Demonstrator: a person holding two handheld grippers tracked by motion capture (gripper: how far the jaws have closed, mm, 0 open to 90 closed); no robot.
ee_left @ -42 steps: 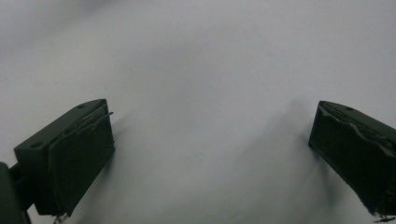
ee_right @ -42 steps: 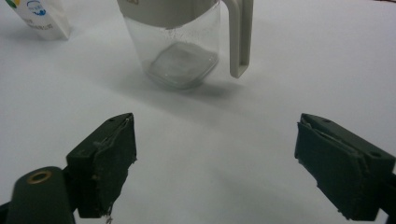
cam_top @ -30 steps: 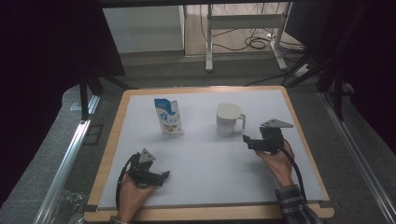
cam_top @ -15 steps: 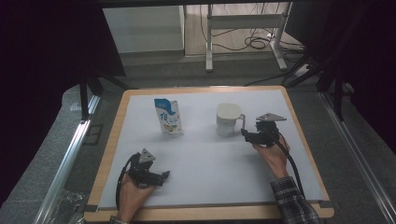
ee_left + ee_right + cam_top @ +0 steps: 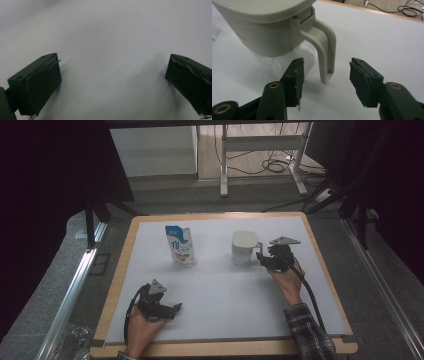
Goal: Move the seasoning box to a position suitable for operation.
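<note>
A beige-lidded jug [image 5: 243, 248] with a clear body stands at the back right of the white board [image 5: 225, 320]; its handle [image 5: 325, 50] points at my right gripper [image 5: 263, 259]. My right gripper [image 5: 325, 75] has its jaws on either side of the handle's lower end, still apart from it; the jaws have just been closing. A blue and white pouch [image 5: 179, 245] stands upright at the back left. My left gripper [image 5: 172, 310] rests open near the front left, and in its own view my left gripper [image 5: 112, 82] has nothing between its fingers, just bare white surface.
The board has a wooden rim [image 5: 120, 270]. Dark cloth and metal rails [image 5: 75, 285] flank the table. A desk frame and cables [image 5: 270, 165] lie on the floor beyond the far edge.
My right gripper has moved left toward the jug, reaching its handle, and its jaws have narrowed. The left gripper has stayed where it was.
</note>
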